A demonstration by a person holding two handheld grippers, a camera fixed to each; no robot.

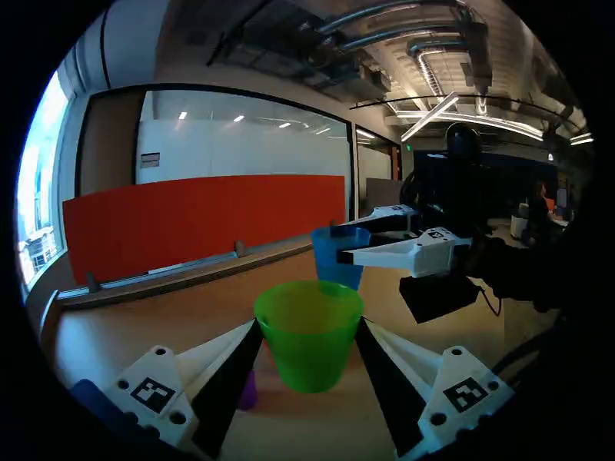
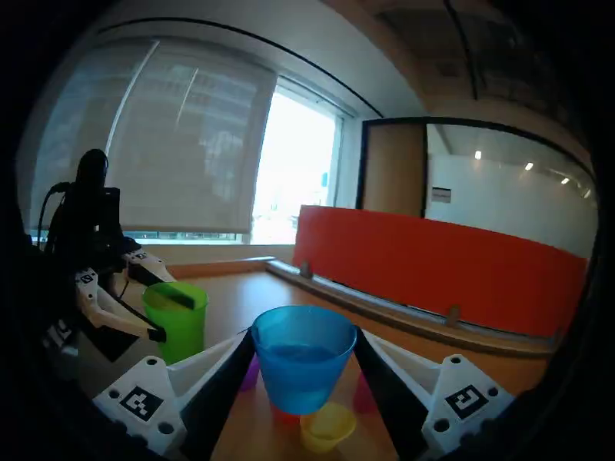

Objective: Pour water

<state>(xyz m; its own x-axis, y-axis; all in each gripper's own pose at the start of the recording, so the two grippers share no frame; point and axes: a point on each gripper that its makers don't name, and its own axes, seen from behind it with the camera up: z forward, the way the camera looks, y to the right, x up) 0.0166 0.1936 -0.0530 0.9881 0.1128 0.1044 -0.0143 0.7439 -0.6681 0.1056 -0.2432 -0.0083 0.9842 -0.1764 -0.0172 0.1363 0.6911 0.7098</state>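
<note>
Now the left gripper (image 1: 309, 329) is clamping a green cup (image 1: 311, 357) at lower centre of its view, while the right gripper (image 2: 304, 338) is squeezing a blue cup (image 2: 302, 380) of water at its lower centre

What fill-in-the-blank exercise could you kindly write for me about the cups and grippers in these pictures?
1. The left gripper is shut on the ____ cup.
2. The right gripper is shut on the ____ cup.
3. The blue cup holds ____.
4. In the right gripper view, the green cup appears to the ____ of the blue cup.
Missing words: green; blue; water; left.
</note>
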